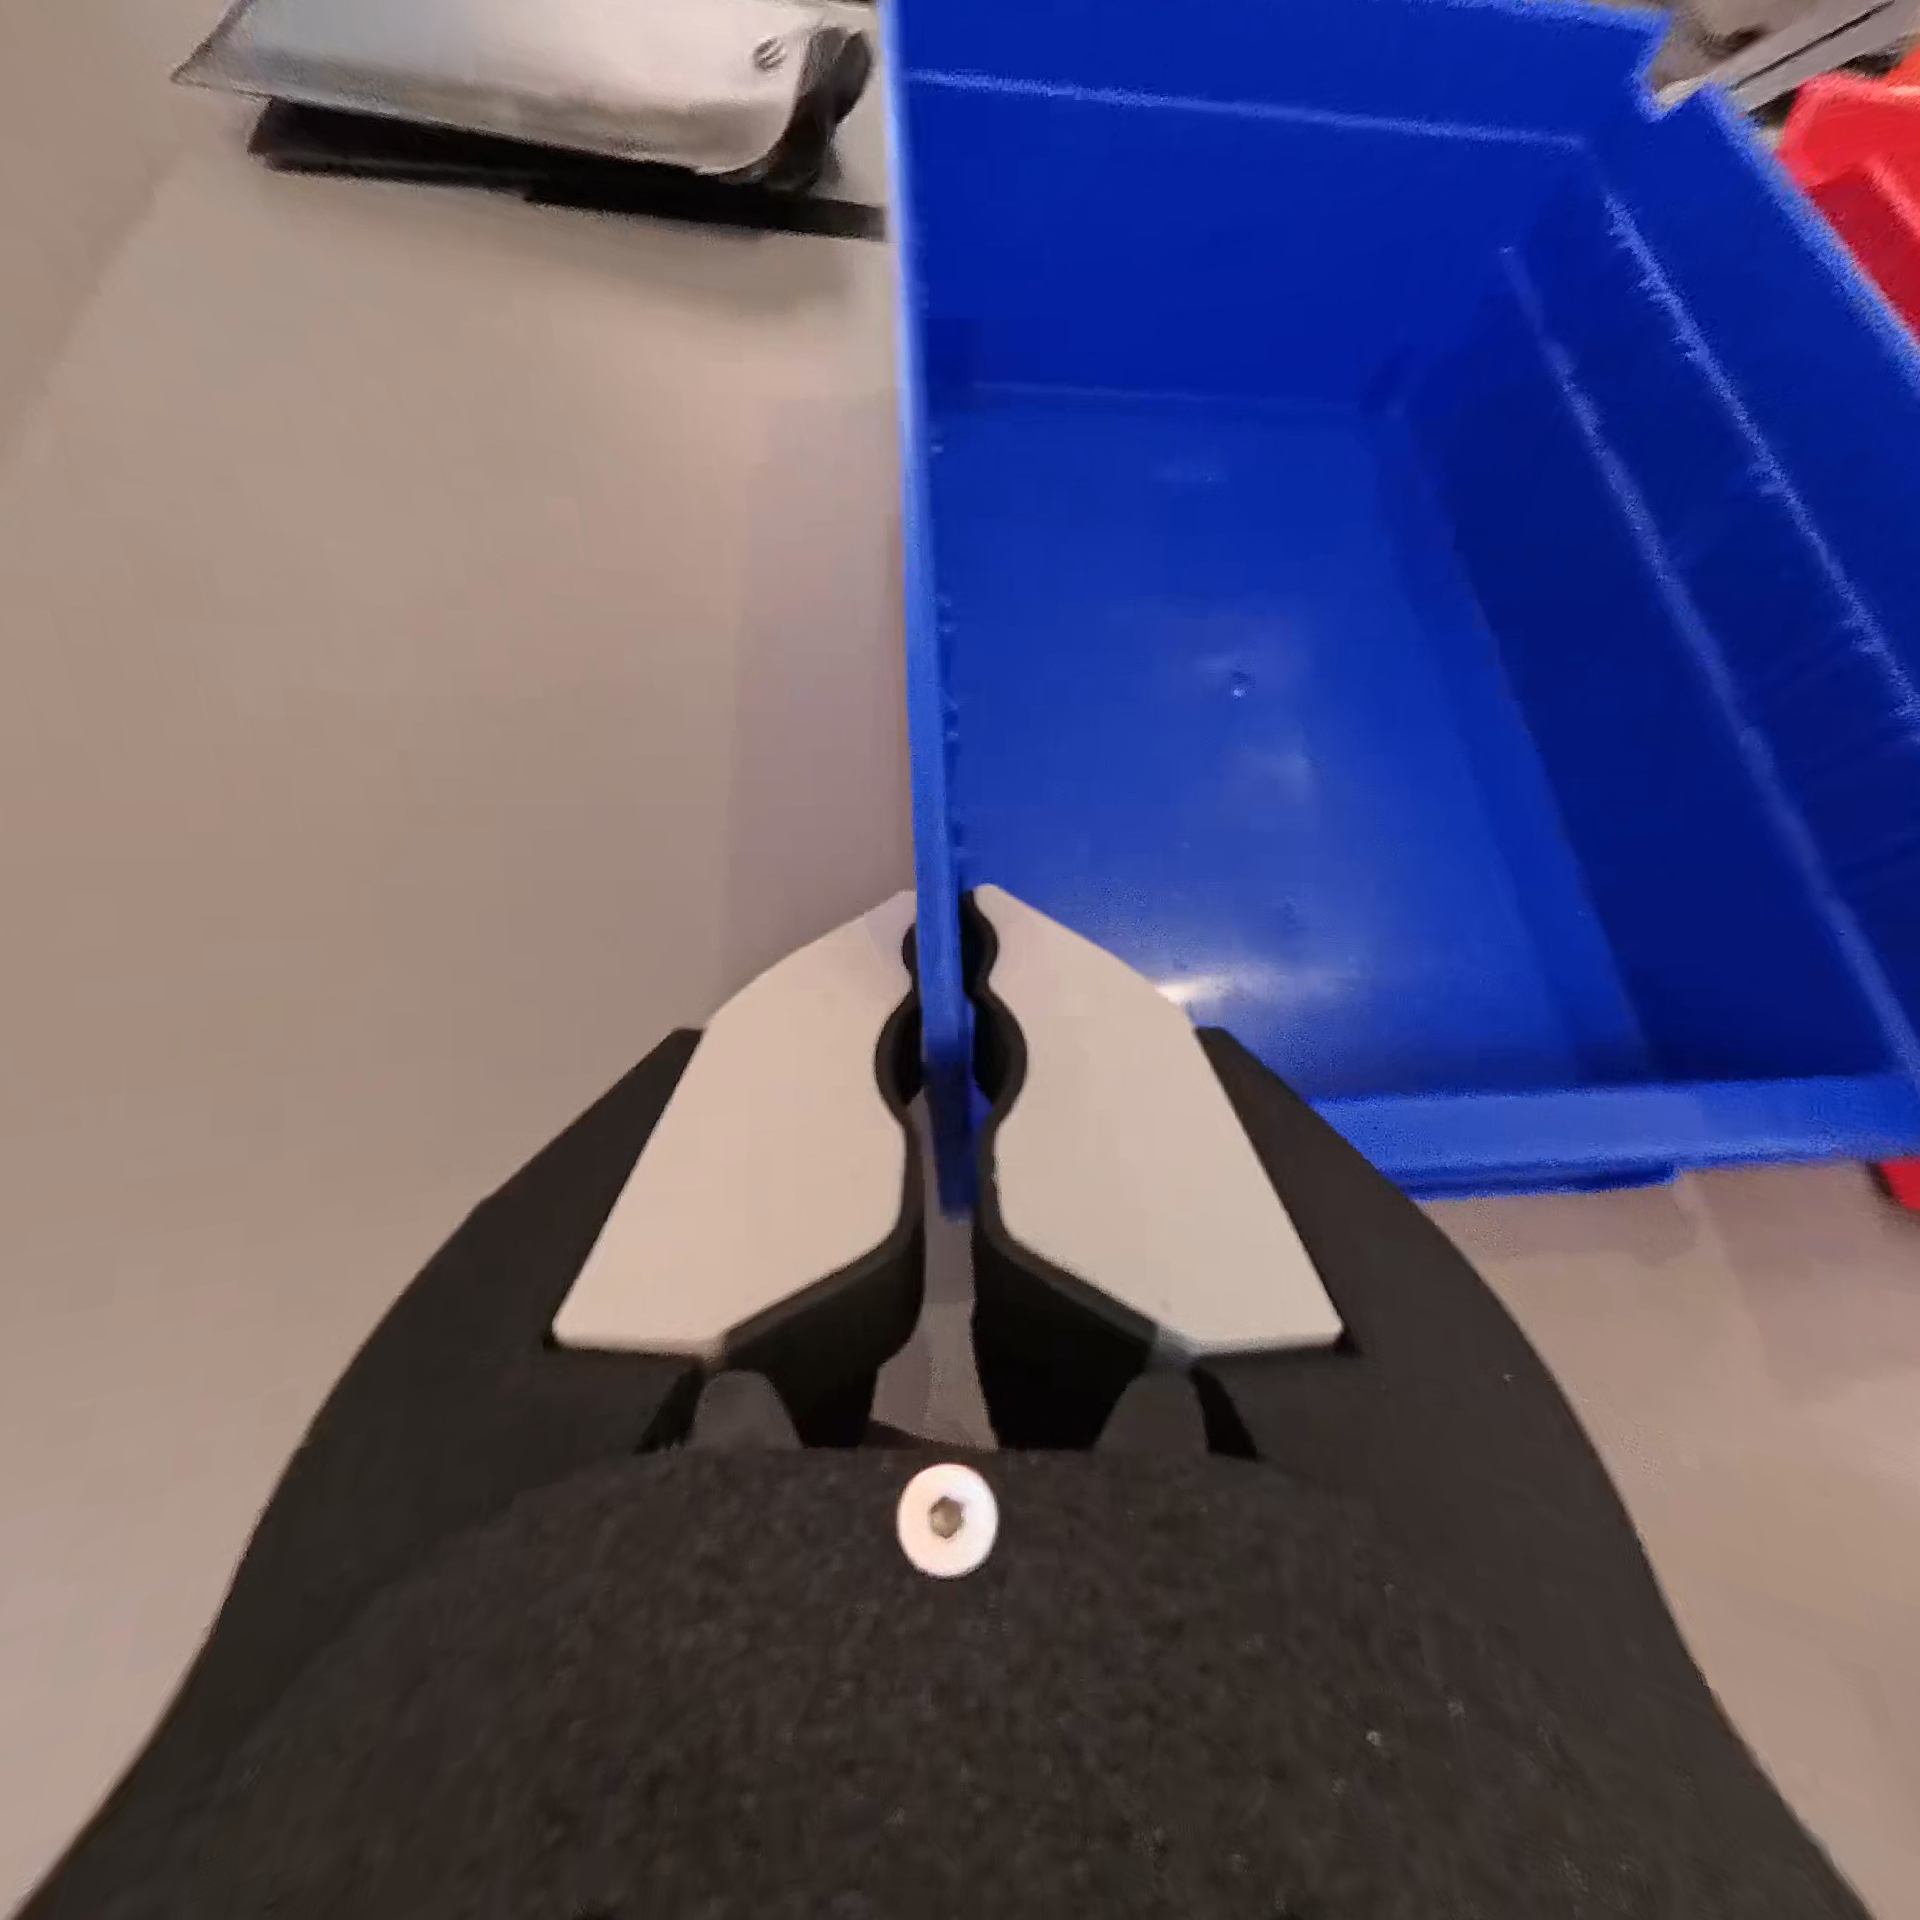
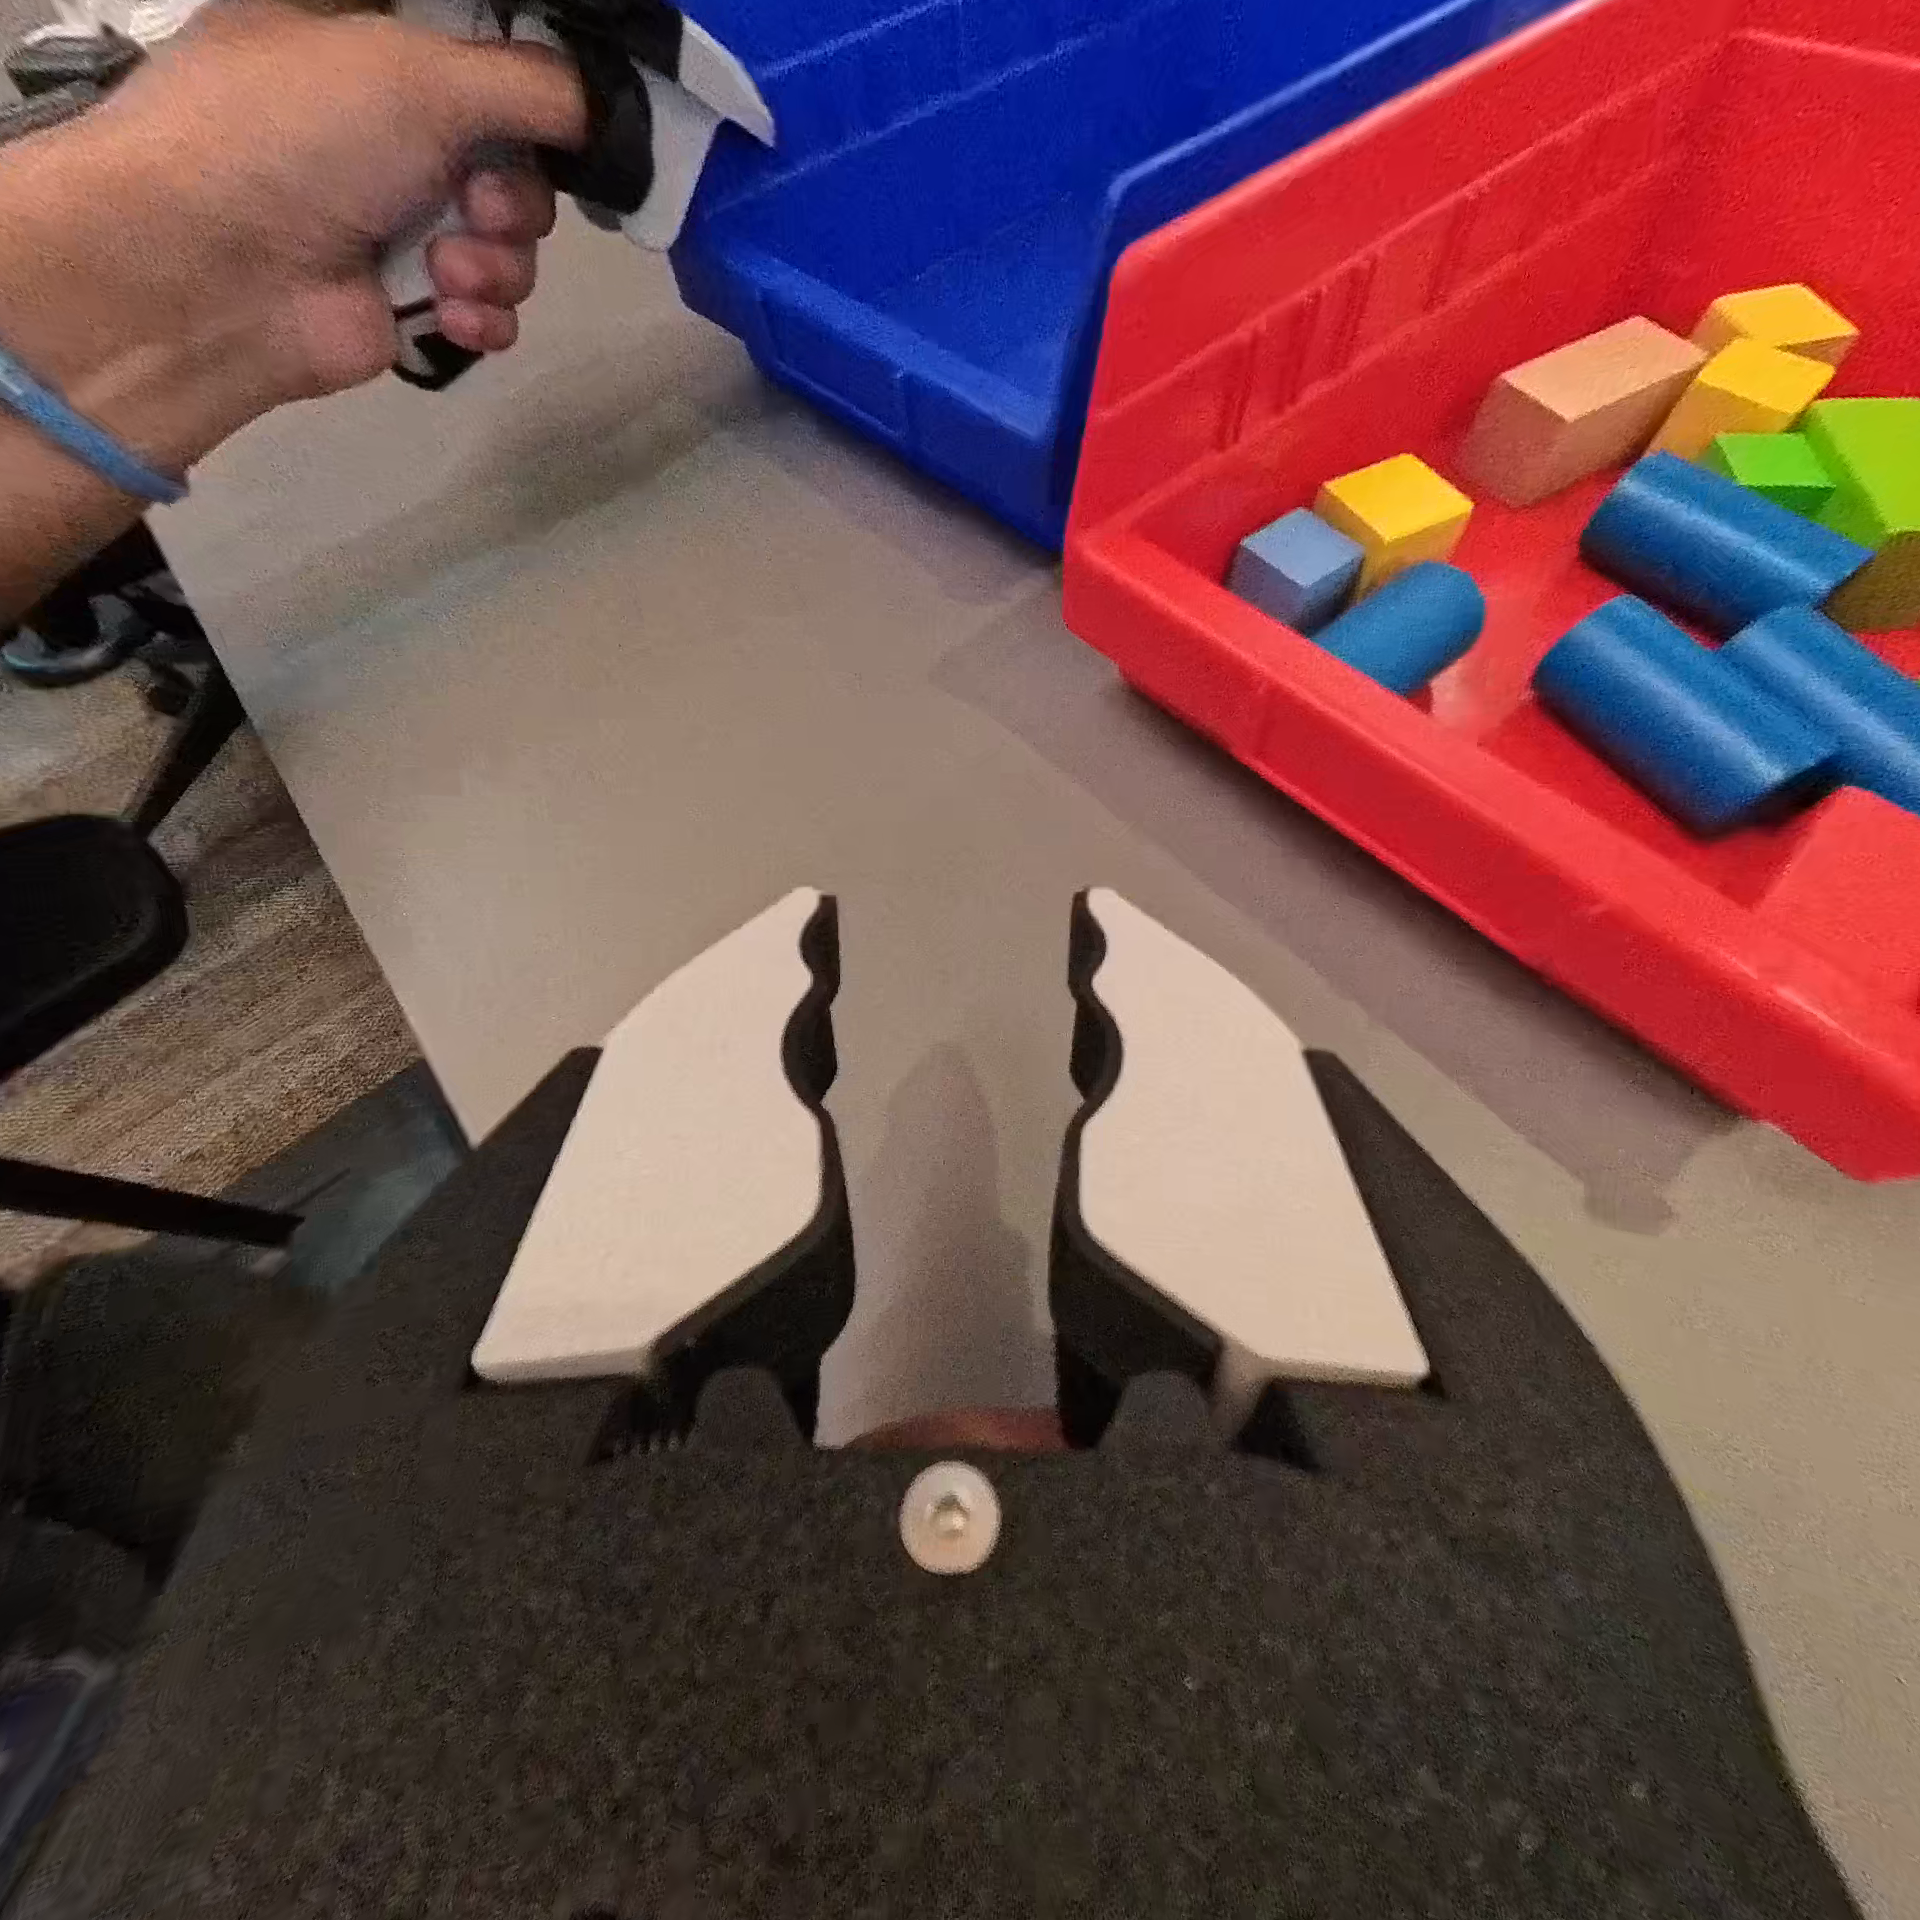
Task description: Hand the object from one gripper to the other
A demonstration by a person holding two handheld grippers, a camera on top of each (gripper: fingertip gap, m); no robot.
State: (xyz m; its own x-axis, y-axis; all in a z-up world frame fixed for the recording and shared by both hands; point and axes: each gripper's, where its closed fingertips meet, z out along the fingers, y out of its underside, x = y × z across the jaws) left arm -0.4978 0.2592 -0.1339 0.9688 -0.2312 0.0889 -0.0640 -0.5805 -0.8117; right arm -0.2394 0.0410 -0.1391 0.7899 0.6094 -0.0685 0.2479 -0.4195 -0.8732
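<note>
The right gripper (image 2: 951,935) hangs over bare grey table (image 2: 675,727), its two fingers (image 2: 707,1122) spread apart with nothing between them. The left gripper (image 1: 943,935) is clenched on the near side wall of the blue bin (image 1: 1299,623): the thin wall runs edge-on straight up the gap between its fingers, which press it from both sides, and the empty bin floor opens away to the right of that grasp.

Which object is to be passed is a judgement here. The only thing held is the blue bin, so it reads as the task's thing.

From the right gripper's view, the blue bin (image 2: 935,270) lies ahead and slightly left, well apart from the open fingers, with the person's hand (image 2: 260,229) working the left gripper at the bin's left edge. The bin's long axis runs away from the left gripper, so its free far and right-hand walls are what the right gripper could take. The red bin (image 2: 1455,831), full of coloured blocks (image 2: 1579,405), sits just beside the blue bin on the right and nearer the right gripper, so the approach must pass to its left.

Farther off in the left wrist view, a grey pouch (image 1: 499,73) lies on the table.
</note>
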